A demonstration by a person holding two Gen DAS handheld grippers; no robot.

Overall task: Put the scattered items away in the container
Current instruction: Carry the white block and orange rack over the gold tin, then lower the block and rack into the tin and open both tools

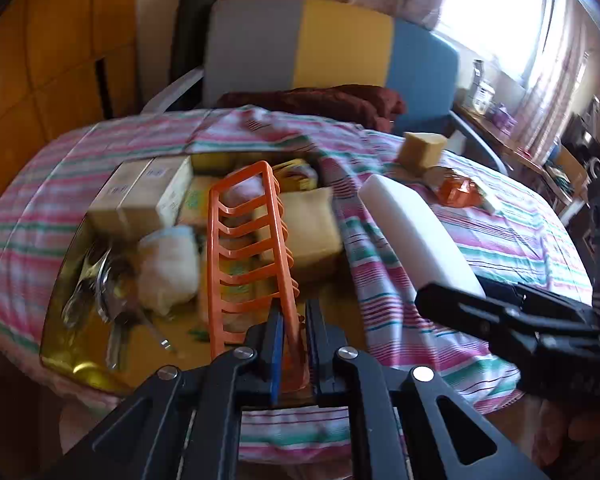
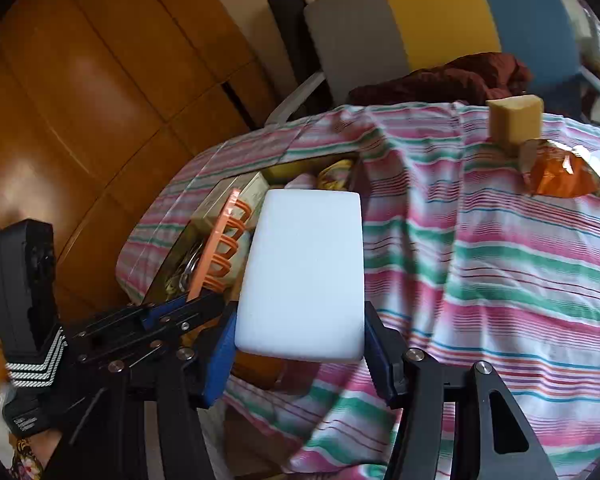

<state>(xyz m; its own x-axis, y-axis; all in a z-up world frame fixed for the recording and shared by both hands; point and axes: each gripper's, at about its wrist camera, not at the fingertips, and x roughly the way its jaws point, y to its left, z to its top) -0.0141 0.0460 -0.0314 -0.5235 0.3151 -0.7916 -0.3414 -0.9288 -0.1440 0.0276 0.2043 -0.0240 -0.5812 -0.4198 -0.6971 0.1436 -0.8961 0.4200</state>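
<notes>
Left wrist view, centre: my left gripper (image 1: 292, 332) pinches the orange plastic slatted rack (image 1: 246, 256) above the gold metal container (image 1: 66, 344), while my right gripper (image 2: 300, 354) clamps the white foam block (image 2: 306, 272) alongside, ready for loading.

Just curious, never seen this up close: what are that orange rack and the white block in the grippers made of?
Orange rack: looks like moulded plastic, glossy, with thin uniform rungs. White block: probably foam or sponge, matte, soft-edged, with no shine; the material can't be told for sure.
</notes>
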